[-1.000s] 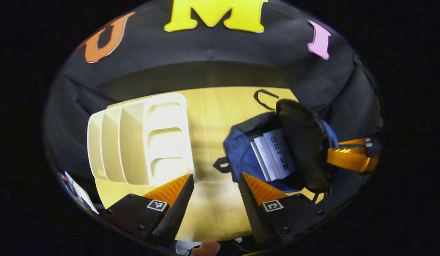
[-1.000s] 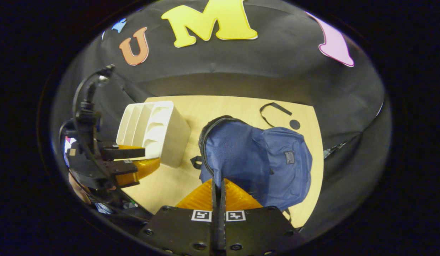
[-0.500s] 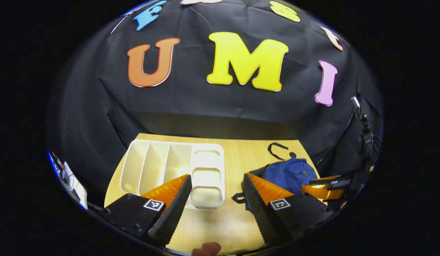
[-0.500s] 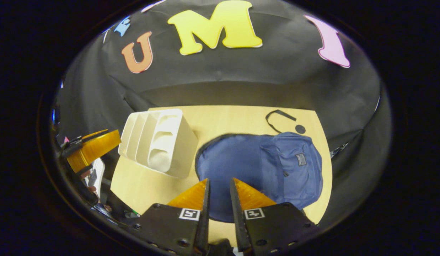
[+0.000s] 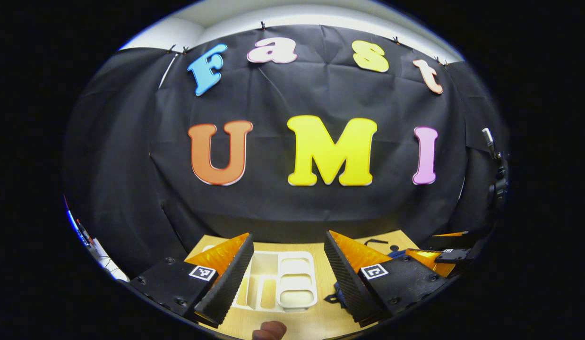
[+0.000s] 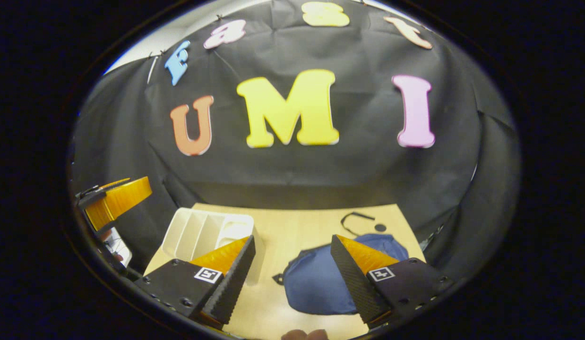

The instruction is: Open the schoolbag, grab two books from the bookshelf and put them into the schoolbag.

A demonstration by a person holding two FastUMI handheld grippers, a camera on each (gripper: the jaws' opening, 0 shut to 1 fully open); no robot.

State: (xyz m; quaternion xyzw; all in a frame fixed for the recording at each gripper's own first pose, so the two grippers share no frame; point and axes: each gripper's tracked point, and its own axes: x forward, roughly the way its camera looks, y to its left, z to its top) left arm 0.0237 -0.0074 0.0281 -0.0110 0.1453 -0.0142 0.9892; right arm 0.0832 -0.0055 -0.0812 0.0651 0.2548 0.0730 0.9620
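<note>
The blue schoolbag (image 6: 316,288) lies flat on the wooden table (image 6: 297,222), its flap down over the opening. My right gripper (image 6: 292,278) hovers above its near end, open and holding nothing. The white bookshelf (image 6: 202,231) lies on its back left of the bag, its slots bare. In the left gripper view my left gripper (image 5: 288,278) is open above the bookshelf (image 5: 283,288), with nothing between its fingers. A sliver of the schoolbag (image 5: 339,298) shows beside its right finger. The left gripper (image 6: 113,200) appears at the far left of the right gripper view.
A loose black strap (image 6: 356,219) lies on the table behind the bag. The black cloth wall rises just past the table's far edge. The right gripper (image 5: 443,257) shows at the right edge of the left gripper view. A fingertip (image 5: 269,329) peeks in at the bottom.
The right gripper went from shut on the bag's flap to open, and the flap dropped over the books inside. Both grippers pulled back and tilted up toward the wall.
</note>
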